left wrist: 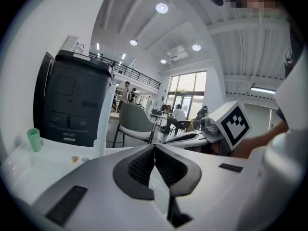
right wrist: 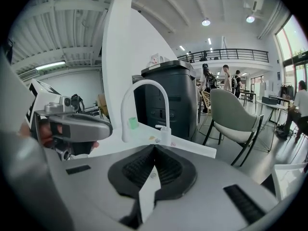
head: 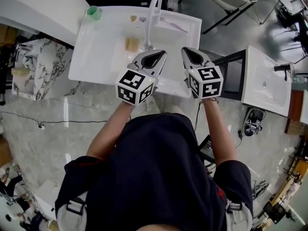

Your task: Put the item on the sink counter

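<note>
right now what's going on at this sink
A person stands at a white sink counter with a gripper in each hand. The left gripper and right gripper are both shut and empty, side by side over the counter's near edge. A green cup sits at its back left corner and a yellowish block lies in the basin by the faucet.

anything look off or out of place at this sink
Only one thing: a small yellowish block lies down in the basin near the faucet, not up on the counter. The green cup stands upright at the back corner. Nothing looks spilled or broken.
</note>
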### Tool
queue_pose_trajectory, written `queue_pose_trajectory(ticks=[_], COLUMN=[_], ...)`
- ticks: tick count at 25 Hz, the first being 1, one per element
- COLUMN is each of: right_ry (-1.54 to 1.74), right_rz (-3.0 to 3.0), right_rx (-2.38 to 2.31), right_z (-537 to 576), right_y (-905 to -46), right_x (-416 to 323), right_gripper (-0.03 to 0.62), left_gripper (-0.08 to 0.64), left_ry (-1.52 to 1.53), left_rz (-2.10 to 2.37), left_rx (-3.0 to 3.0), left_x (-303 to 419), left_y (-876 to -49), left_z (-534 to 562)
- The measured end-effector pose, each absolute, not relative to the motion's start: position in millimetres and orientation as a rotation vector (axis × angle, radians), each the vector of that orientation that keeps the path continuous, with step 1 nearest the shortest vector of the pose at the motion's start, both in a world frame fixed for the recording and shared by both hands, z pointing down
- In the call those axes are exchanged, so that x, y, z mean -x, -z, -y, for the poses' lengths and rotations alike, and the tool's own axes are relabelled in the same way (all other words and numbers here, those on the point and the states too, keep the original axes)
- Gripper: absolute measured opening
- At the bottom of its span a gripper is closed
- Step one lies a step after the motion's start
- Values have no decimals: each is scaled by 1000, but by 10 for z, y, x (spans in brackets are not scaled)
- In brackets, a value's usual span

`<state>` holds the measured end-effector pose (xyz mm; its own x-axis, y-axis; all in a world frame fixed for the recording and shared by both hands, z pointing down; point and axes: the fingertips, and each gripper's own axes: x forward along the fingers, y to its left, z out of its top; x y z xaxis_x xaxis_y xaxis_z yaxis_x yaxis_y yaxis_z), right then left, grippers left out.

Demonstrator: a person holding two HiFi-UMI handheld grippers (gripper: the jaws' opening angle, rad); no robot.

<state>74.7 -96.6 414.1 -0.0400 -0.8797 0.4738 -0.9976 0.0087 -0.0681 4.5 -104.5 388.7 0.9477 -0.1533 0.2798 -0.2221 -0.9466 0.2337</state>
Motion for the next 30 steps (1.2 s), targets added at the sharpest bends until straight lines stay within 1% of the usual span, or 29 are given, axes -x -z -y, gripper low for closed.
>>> queue_pose_trajectory(ticks=[14, 30], right_ry=[-534, -453], right_rz=[2083, 2205], right_rx=[-1953, -1921], right_z=[653, -161], right_y=[-3885, -3565], right_x=[-676, -445], right_gripper=[34, 34], left_gripper=[14, 14], left_ry=[-348, -309], left_rz=[382, 468], left_rx=[-2850, -2897], left_x=[-12, 129], left_y=[-3762, -3461], left_z=[856, -14])
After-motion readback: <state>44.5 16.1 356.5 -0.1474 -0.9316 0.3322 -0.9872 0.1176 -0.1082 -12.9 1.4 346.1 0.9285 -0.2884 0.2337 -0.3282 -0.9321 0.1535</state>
